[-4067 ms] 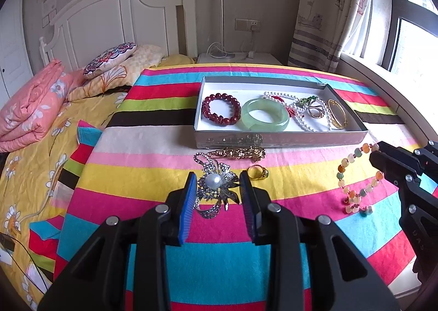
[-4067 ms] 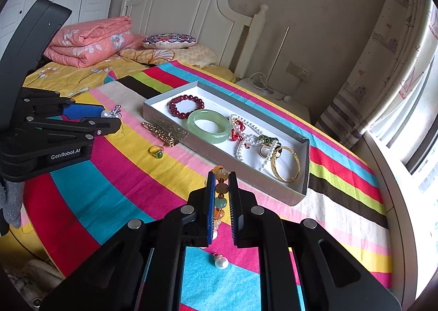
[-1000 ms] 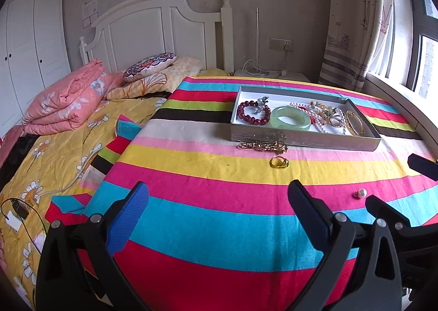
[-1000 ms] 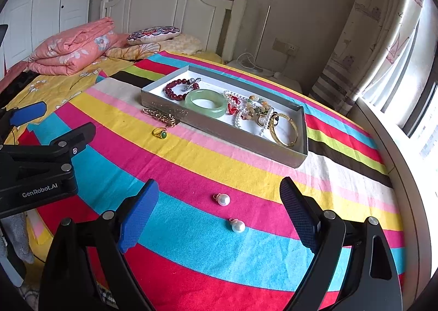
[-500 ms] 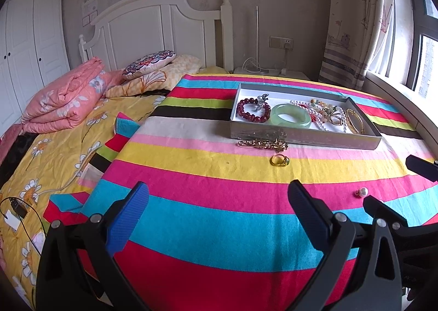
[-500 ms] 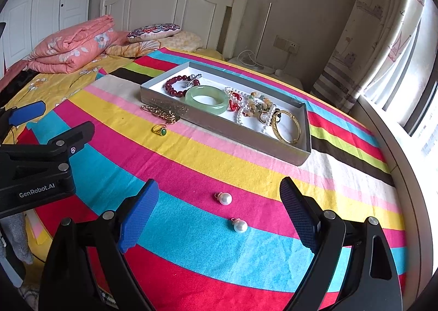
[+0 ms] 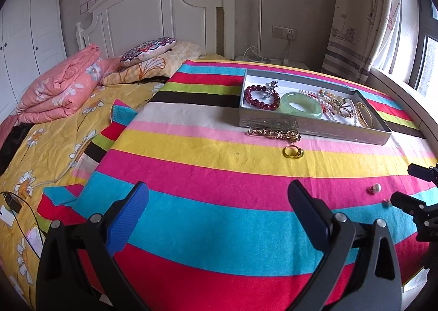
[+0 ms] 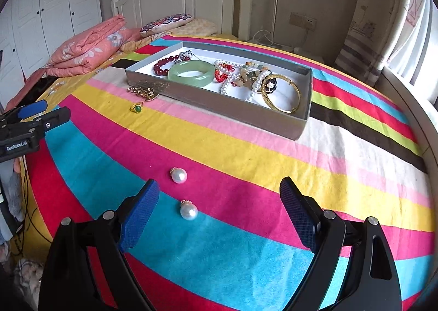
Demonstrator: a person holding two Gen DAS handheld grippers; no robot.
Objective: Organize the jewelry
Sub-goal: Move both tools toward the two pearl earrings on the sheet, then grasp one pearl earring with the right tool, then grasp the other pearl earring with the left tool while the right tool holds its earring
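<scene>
From my left wrist camera, my left claw (image 7: 217, 208) is spread wide and holds nothing, hanging over the striped blanket (image 7: 191, 174) on the bed. Ahead sits a grey jewelry tray (image 7: 312, 125) holding a dark red bead bracelet (image 7: 260, 99), a pale green jade bangle (image 7: 301, 105), pearl strands and a gold bangle (image 7: 364, 116). A gold chain piece (image 7: 273, 133) lies on the blanket against the tray's near wall, and a gold ring (image 7: 293, 151) lies just in front of it. At the right edge I see the tips of my right claw (image 7: 408, 188), with a pearl earring (image 7: 376, 188) between them.

From my right wrist camera, my right claw (image 8: 219, 201) is also wide open and empty. Two pearl earrings lie on the blanket between its fingers: the nearer earring (image 8: 188, 210) sits where pink meets blue, the farther earring (image 8: 179, 175) on the pink stripe; neither touches a pad. The tray (image 8: 246, 116) lies well beyond, with the ring, which shows a green stone (image 8: 137, 108), near its left corner. My left claw (image 8: 35, 114) shows at the left edge.
</scene>
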